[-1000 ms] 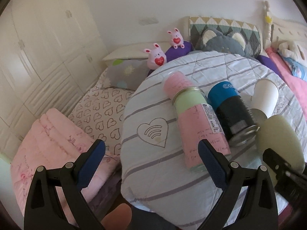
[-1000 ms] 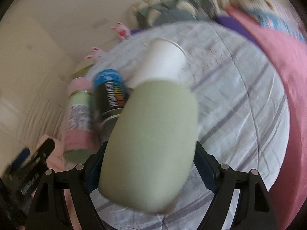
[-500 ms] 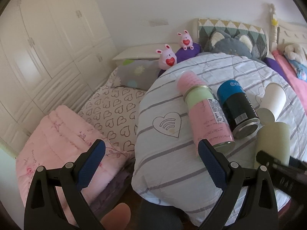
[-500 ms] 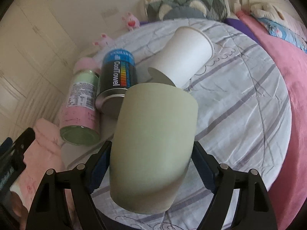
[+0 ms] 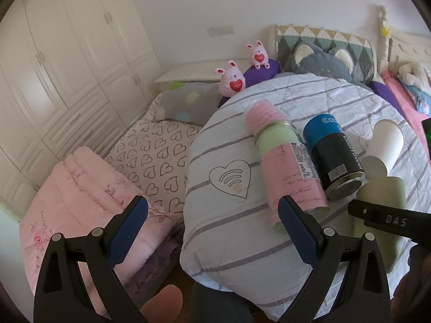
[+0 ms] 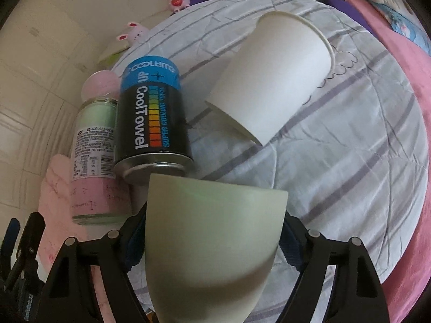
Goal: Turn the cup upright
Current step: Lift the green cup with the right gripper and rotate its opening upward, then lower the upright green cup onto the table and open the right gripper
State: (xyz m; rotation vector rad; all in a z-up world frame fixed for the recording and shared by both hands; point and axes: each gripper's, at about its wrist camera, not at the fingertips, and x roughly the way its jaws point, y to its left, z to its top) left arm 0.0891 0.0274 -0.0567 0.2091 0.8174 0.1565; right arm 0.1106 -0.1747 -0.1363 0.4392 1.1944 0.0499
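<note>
My right gripper (image 6: 212, 231) is shut on a pale green cup (image 6: 212, 239). The cup is held above the front edge of a round table with a grey-striped white cover (image 6: 350, 167). Its closed end points away from the camera; I cannot see its mouth. In the left wrist view the same cup (image 5: 382, 196) shows at the right with the right gripper's black finger across it. My left gripper (image 5: 212, 228) is open and empty, low at the table's front left edge.
On the table lie a white paper cup (image 6: 274, 86), a black and blue CoolTowel can (image 6: 153, 118) and a pink and green bottle (image 6: 94, 148), side by side. Bedding (image 5: 89, 188), pillows and plush toys (image 5: 233, 80) surround the table.
The right gripper has turned the green cup, which now sits lower in its view, with the can and paper cup looming closer. The left gripper has drawn back from the table.
</note>
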